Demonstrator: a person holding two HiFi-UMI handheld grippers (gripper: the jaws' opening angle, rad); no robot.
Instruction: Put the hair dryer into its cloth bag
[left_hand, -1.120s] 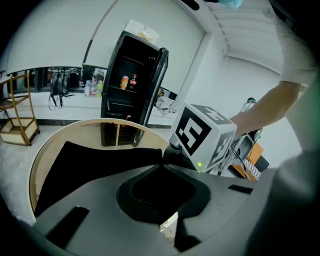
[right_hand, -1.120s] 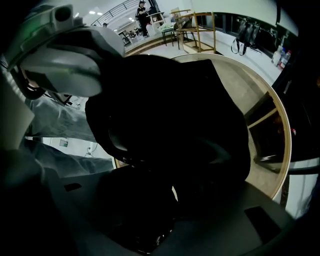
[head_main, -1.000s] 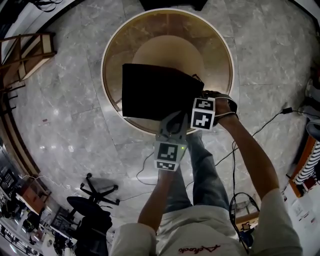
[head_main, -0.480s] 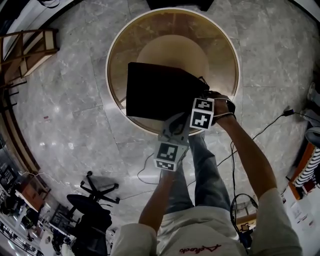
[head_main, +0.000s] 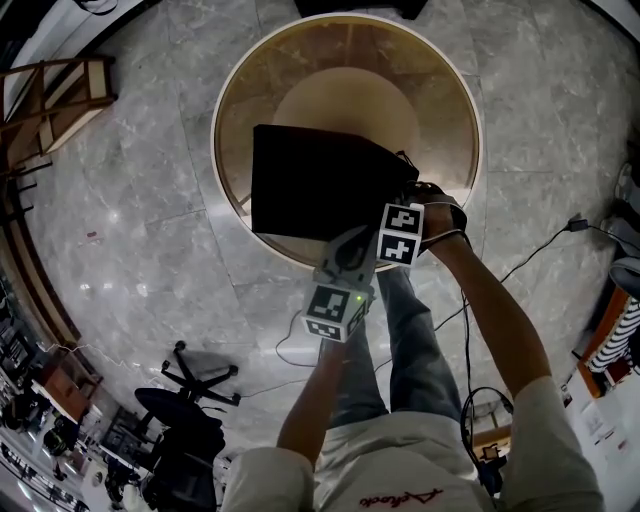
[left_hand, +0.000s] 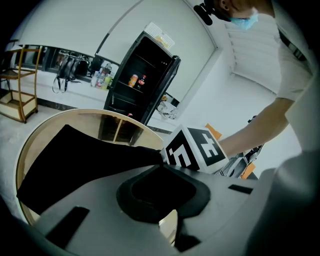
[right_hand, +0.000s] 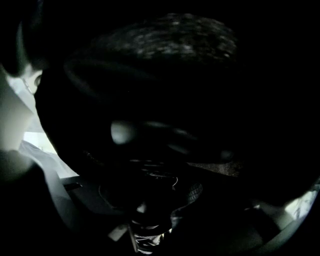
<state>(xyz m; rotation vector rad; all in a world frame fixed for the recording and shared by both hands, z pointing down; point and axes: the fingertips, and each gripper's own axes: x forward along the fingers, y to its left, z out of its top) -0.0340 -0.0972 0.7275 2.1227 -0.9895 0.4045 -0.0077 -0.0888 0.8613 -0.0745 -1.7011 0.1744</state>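
Observation:
A black cloth bag (head_main: 320, 185) lies flat on the round wooden table (head_main: 440, 100). My left gripper (head_main: 350, 240) reaches in from the table's near edge and is shut on the bag's rim, where black cloth (left_hand: 85, 160) meets its grey jaw tips. My right gripper (head_main: 405, 205) points steeply down into the bag's mouth at its right end, tips hidden by cloth. The right gripper view is almost black: bag lining (right_hand: 190, 35) all round, and a dark rounded hair dryer (right_hand: 150, 150) with a mesh grille between the jaws, which grip it.
The table stands on a grey marble floor. An office chair base (head_main: 195, 385) lies near left, cables (head_main: 540, 245) run at the right, and a wooden rack (head_main: 55, 105) stands far left. A black fridge (left_hand: 142, 80) stands beyond the table.
The right gripper has sunk a little at the bag's mouth. The left gripper has rolled slightly. The bag keeps its place.

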